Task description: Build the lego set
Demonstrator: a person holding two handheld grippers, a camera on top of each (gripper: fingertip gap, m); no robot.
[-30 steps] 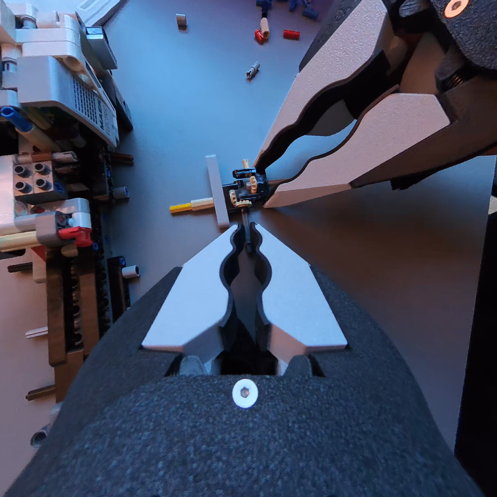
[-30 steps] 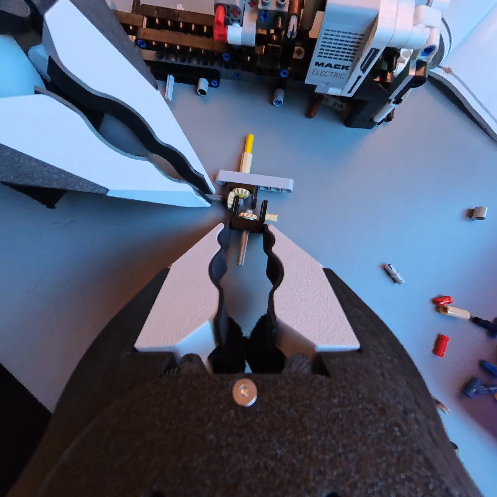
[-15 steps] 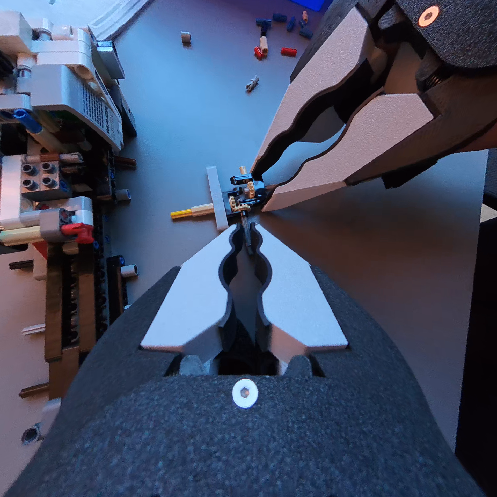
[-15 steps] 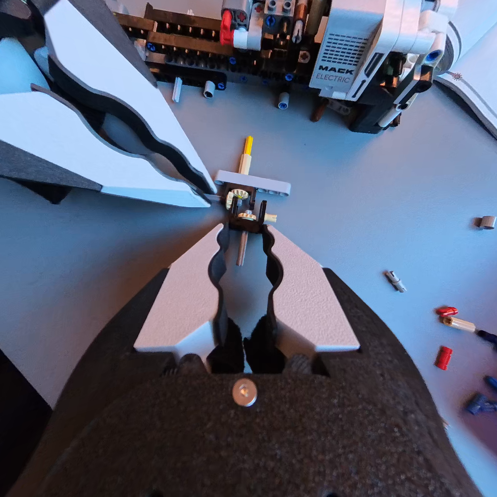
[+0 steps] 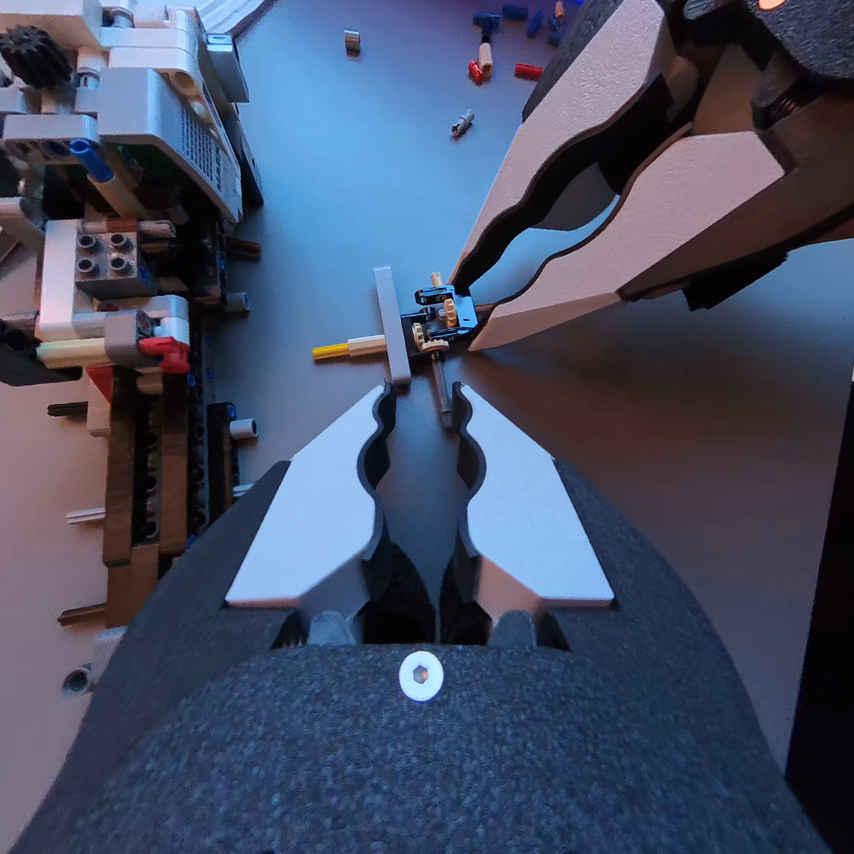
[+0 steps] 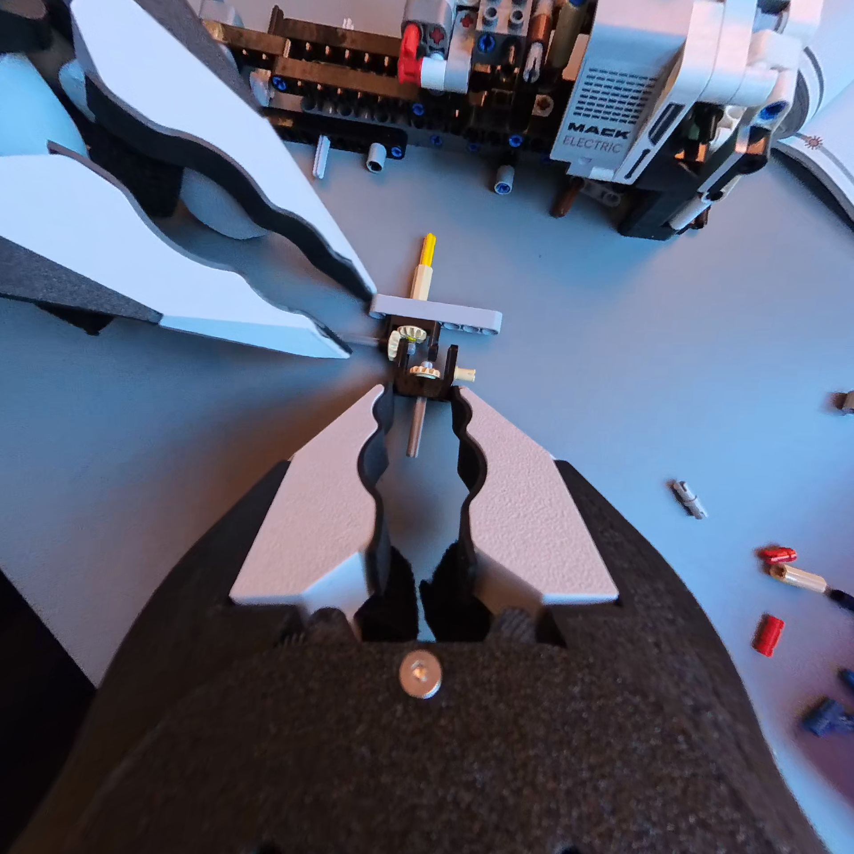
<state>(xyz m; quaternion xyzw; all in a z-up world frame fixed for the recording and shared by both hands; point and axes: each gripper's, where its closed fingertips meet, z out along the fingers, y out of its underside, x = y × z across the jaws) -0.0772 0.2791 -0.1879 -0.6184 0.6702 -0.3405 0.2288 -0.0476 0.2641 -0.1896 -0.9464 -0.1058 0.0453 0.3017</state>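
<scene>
A small sub-assembly lies on the grey table: a black frame with tan bevel gears, a grey beam, a yellow axle and a dark axle. My left gripper is open, with the dark axle lying loose between its fingers, close to the right one. My right gripper is shut on the black frame, and a grey axle runs back between its fingers. It comes in from the upper right in the left wrist view. The left gripper shows at the upper left in the right wrist view.
The part-built truck model stands along the left edge in the left wrist view and along the top in the right wrist view. Loose red, tan and blue pins lie to the right. A booklet lies beside the truck. The grippers are tip to tip, or close to it.
My left gripper has opened and let go of the dark axle. The right gripper still holds the black frame, and the assembly has barely moved.
</scene>
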